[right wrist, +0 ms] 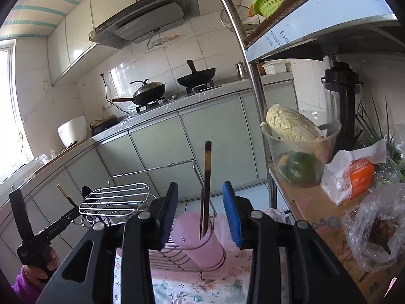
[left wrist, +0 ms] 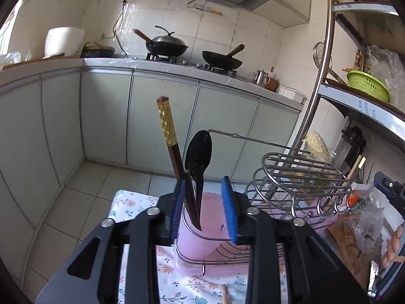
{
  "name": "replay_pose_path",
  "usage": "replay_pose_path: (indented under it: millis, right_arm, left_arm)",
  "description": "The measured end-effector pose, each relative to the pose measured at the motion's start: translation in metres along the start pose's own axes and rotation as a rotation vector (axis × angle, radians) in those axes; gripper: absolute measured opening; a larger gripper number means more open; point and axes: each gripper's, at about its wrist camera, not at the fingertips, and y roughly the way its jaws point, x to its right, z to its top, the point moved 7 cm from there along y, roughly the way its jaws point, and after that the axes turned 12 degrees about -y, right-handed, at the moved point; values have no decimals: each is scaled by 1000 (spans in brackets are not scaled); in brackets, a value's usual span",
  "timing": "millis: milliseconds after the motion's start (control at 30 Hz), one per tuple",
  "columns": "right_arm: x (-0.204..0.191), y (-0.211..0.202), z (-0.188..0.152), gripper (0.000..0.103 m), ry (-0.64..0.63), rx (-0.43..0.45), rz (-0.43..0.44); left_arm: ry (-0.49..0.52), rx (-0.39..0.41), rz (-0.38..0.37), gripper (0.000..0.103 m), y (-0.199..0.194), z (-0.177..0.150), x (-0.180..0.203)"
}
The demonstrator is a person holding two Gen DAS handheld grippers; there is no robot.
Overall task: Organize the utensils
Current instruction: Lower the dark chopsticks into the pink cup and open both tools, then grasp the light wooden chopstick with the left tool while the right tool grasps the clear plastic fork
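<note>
1. Two pink cups sit in a wire rack [left wrist: 298, 177] on the floral cloth [left wrist: 131, 202], one per gripper view.
2. My left gripper [left wrist: 205, 207] is partly open, blue pads either side of the left cup [left wrist: 200, 228]; nothing gripped.
3. That cup holds a gold-banded chopstick [left wrist: 174, 149] & a black spoon [left wrist: 198, 157], both upright, leaning on the rim.
4. My right gripper [right wrist: 202, 215] is also partly open w/ nothing gripped; the chopstick [right wrist: 206, 190] stands alone in the right cup [right wrist: 200, 238] btwn the pads.

right tool [right wrist: 200, 211] open | chopstick [right wrist: 207, 177] upright (in pink cup [right wrist: 202, 243])
</note>
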Motion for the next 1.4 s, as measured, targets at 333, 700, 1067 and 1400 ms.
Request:
replay_pose_path:
  millis: [333, 700, 1067, 1400]
  right_arm:
    - [-9, -19, -40, 38, 58, -57, 46]
    - [-53, -8, -104, 38, 29, -218, 132]
    - [-67, 5, -163, 31, 79, -396, 181]
    - [-64, 20, -193, 28, 146, -498, 233]
  left_arm:
    - [-39, 12, -5, 33, -20, 4, -4]
    - [-113, -25, -18, 33, -51, -18, -25]
    - [-109, -271, -26, 33, -36, -93, -36]
    - [-75, -642, -4, 25, 27, -168, -14]
